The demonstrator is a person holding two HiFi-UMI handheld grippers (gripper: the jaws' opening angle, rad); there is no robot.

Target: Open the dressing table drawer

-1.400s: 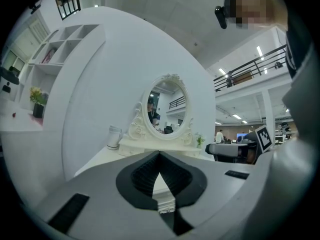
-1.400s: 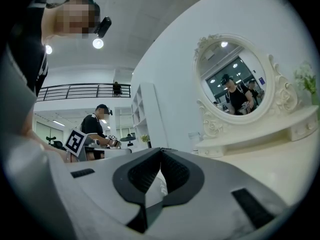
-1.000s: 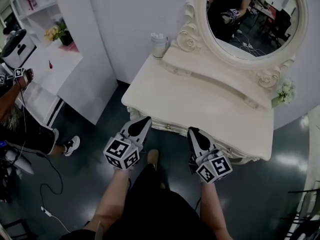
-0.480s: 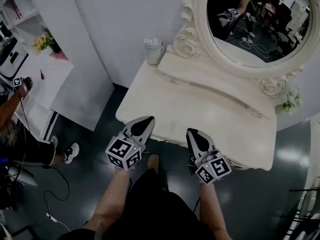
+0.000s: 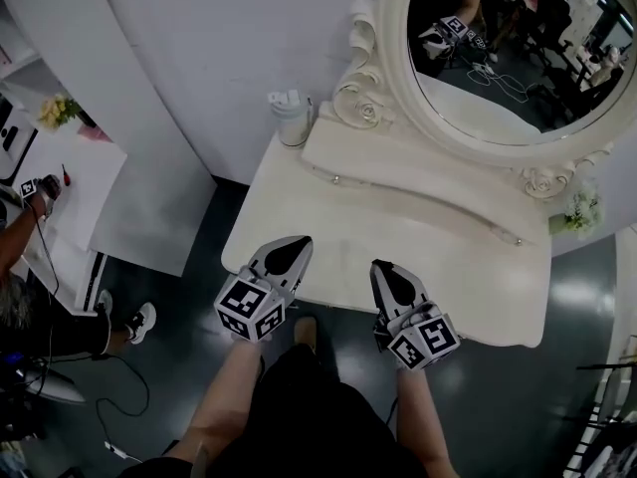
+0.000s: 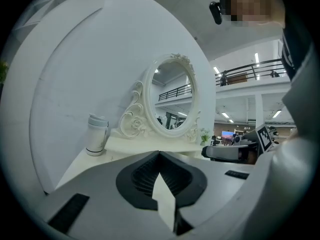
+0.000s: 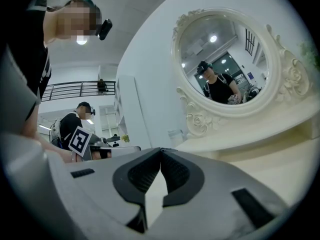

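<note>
The cream dressing table (image 5: 428,232) stands against the wall under an oval mirror (image 5: 508,58). Its drawer front is hidden below the top's front edge in the head view. My left gripper (image 5: 295,243) hovers over the front left part of the tabletop, shut, with nothing in it. My right gripper (image 5: 379,267) hangs beside it at the front edge, also shut and empty. In the left gripper view the left gripper (image 6: 159,153) points level across the tabletop (image 6: 125,149) toward the mirror (image 6: 172,101). The right gripper (image 7: 160,149) likewise faces the mirror (image 7: 225,59).
A white lidded cup (image 5: 289,118) stands at the table's back left corner. A small flower pot (image 5: 580,210) sits at the back right. A white cabinet (image 5: 139,137) stands left of the table, and another person (image 5: 20,297) is farther left. Cables lie on the dark floor (image 5: 109,446).
Both grippers moved forward together, from in front of the drawer front to over the table's front edge. The drawer front with its knobs slipped out of sight under the tabletop.
</note>
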